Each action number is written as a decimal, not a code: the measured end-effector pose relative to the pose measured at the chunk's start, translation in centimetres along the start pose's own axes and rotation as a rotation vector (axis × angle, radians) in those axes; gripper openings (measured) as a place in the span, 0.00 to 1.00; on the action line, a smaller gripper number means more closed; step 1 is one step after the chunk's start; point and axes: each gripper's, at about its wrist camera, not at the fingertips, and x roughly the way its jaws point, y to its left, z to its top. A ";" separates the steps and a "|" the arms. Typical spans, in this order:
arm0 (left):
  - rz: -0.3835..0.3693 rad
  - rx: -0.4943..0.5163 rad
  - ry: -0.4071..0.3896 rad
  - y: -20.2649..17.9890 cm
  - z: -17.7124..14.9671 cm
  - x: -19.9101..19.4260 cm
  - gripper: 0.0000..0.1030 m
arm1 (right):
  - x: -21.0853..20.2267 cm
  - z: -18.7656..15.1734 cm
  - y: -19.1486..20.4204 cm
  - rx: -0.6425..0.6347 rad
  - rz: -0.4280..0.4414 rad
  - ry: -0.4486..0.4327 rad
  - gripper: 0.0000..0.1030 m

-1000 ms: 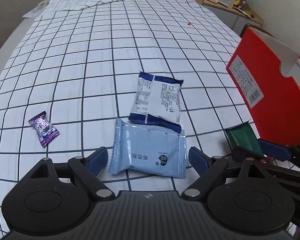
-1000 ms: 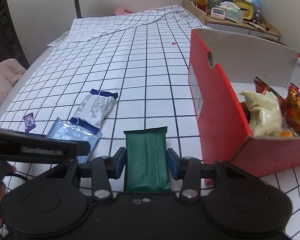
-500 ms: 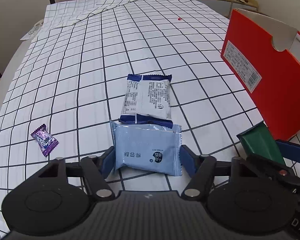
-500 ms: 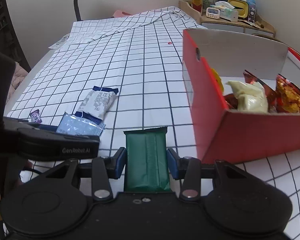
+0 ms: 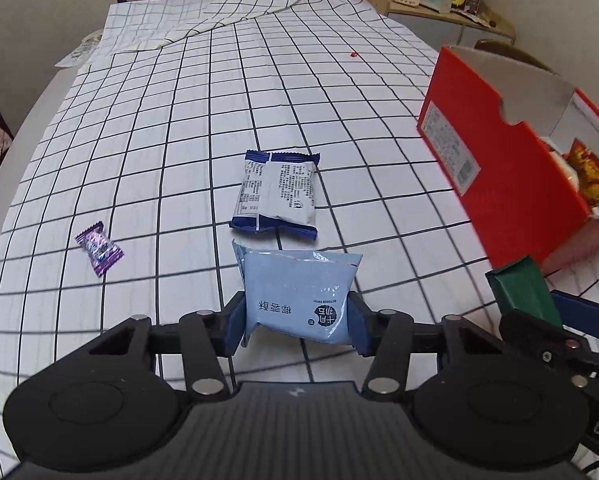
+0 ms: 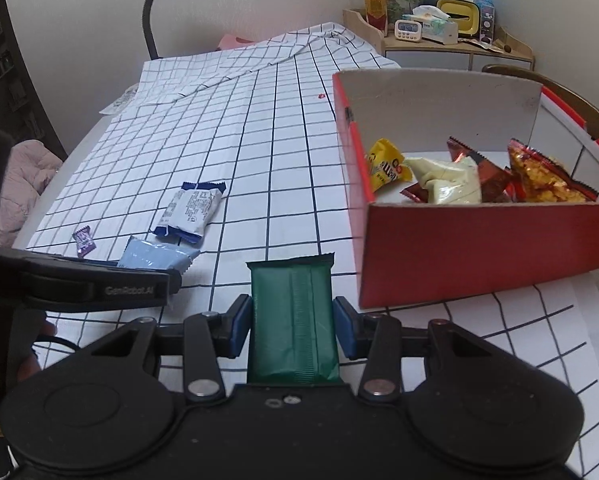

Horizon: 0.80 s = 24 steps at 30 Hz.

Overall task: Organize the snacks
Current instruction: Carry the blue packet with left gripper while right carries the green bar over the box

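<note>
Snacks: several already lie in our red box (image 6: 479, 248) at two o'clock; our left gripper (image 5: 297, 320) has just closed onto the pale blue packet (image 5: 299, 292), our right gripper (image 6: 293, 324) clamps the green bar (image 6: 293, 320); the navy-edged packet (image 5: 277, 194) and purple candy (image 5: 99, 247) remain

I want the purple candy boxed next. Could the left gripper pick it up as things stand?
Probably not yet. The left gripper has just been closing and is now shut on the light blue packet, so its jaws are occupied. The purple candy itself lies uncovered on the checked cloth, nothing around it.
</note>
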 end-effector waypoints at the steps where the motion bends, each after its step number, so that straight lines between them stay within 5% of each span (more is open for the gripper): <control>1: -0.001 -0.008 0.000 -0.1 0.0 -0.5 0.49 | -0.4 0.1 -0.1 -0.003 0.005 -0.003 0.41; 24: -0.071 -0.038 -0.161 -8.9 3.1 -12.4 0.49 | -10.5 4.7 -7.5 -0.032 0.094 -0.139 0.41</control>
